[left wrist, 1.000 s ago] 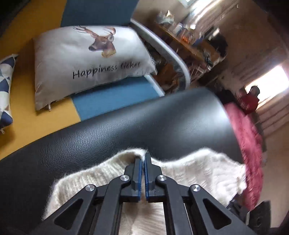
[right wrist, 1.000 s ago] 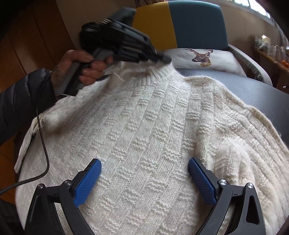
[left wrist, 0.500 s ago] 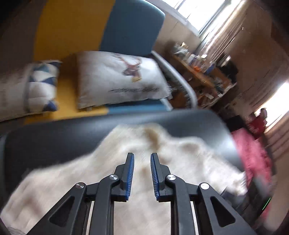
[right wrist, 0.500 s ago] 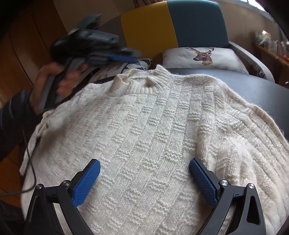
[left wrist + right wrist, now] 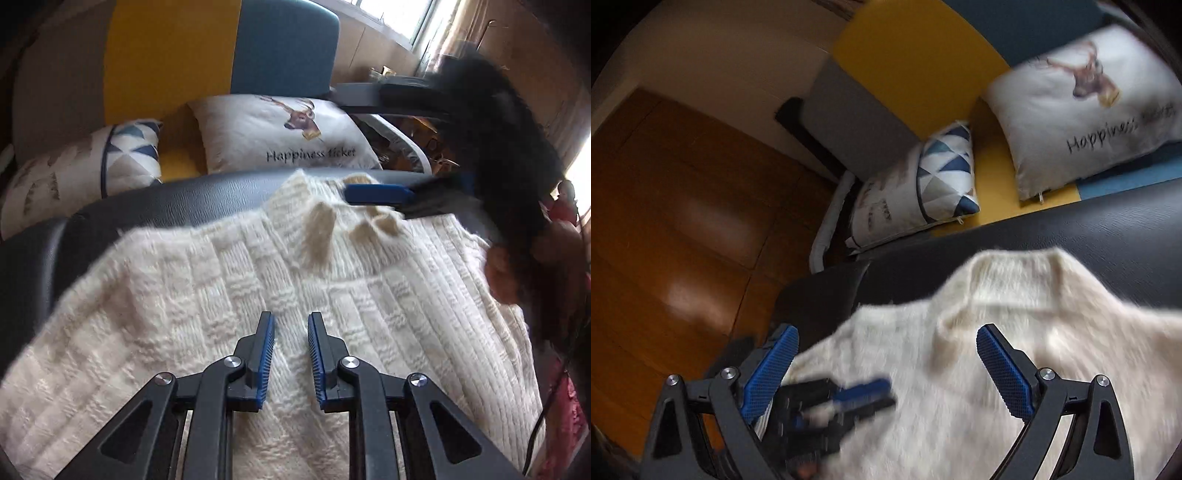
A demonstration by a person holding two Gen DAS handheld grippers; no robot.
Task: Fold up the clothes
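Collar (image 5: pixel 325 225) now out of left claw (image 5: pixel 291 325)

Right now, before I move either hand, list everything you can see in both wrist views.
sweater: one, cream knit, spread on the black surface, collar toward the sofa
black surface: one, black leather-look, under the sweater
deer pillow: one, white, printed "Happiness ticket", on the sofa seat
triangle pillow: one, white with blue triangles, beside the deer pillow
sofa: one, yellow and blue panels, behind the black surface
floor: brown wood, left in the right wrist view
left tongs: black with blue pads, slightly open over the sweater, nothing between them
right tongs: black with blue pads, wide open, near the collar
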